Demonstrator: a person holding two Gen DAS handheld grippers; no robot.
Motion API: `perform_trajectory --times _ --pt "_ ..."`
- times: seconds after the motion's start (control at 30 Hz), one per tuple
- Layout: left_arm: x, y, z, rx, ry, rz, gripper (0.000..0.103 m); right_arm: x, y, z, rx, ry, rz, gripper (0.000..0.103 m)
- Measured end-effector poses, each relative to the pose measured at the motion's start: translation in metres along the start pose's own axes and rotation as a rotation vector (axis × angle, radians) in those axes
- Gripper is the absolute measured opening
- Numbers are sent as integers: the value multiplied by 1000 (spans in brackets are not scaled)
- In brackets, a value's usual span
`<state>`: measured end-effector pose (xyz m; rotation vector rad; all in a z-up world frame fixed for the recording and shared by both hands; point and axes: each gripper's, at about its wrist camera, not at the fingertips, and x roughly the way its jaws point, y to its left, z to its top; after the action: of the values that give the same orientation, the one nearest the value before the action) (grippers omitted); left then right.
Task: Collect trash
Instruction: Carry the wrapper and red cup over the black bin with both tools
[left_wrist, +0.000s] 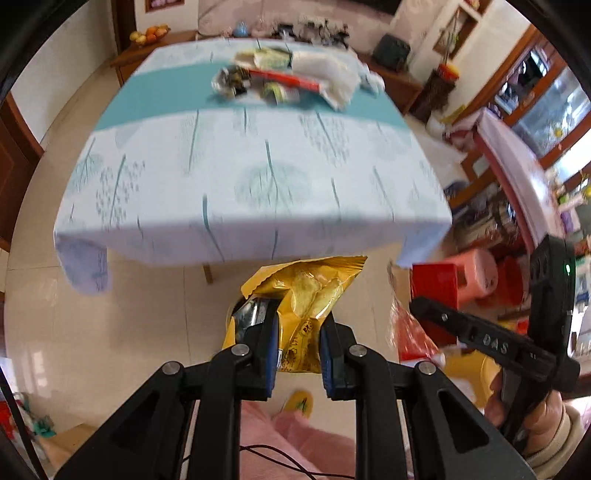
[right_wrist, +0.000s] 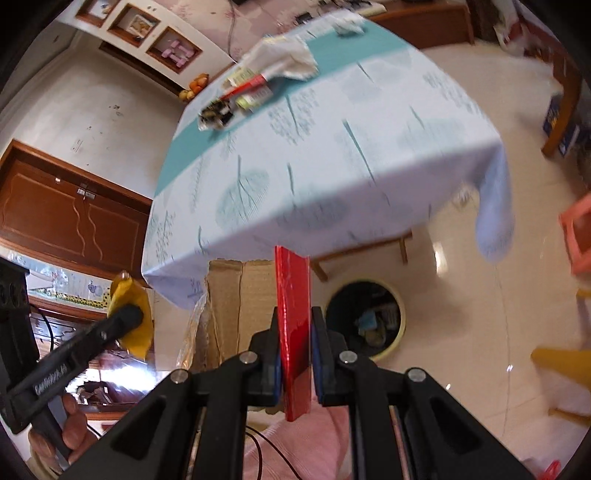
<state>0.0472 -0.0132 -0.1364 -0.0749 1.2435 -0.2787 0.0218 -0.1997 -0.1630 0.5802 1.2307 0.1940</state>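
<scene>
My left gripper (left_wrist: 298, 325) is shut on a yellow snack bag (left_wrist: 310, 295) and holds it in the air in front of the table's near edge. My right gripper (right_wrist: 294, 332) is shut on a flat red wrapper (right_wrist: 293, 295), held upright over the floor. A round bin (right_wrist: 364, 319) with trash inside stands on the floor just right of the red wrapper. More trash (left_wrist: 280, 79) lies in a pile at the far end of the table (left_wrist: 258, 177): wrappers, a red strip and crumpled white paper (right_wrist: 286, 61).
A cardboard box (right_wrist: 240, 306) stands under the table's near edge. Red and pink stools (left_wrist: 465, 277) stand to the right of the table. A wooden cabinet (right_wrist: 70, 218) is on the left. My pink-clothed legs (left_wrist: 295, 435) are below the grippers.
</scene>
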Motion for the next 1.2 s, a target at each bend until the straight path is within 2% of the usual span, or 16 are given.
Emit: perform_trajectory --times 0.17,0.47,0.83,1.0,1.1,1.2 --pt "25 -5 -31 29 73 9 17 33 -20 -33 56 61 -14 12" --pt "132 2 -76 68 202 44 18 117 -68 -77 156 128 -83 12" --pt "280 37 -87 19 279 22 22 218 -120 -79 206 127 -176 13" --pt "334 47 -88 21 300 18 24 266 -144 -73 233 127 -209 15" --pt "358 50 -87 39 314 19 29 287 -152 -70 252 141 -210 23" --pt "369 55 -85 50 307 24 37 301 -152 -68 264 157 -174 34"
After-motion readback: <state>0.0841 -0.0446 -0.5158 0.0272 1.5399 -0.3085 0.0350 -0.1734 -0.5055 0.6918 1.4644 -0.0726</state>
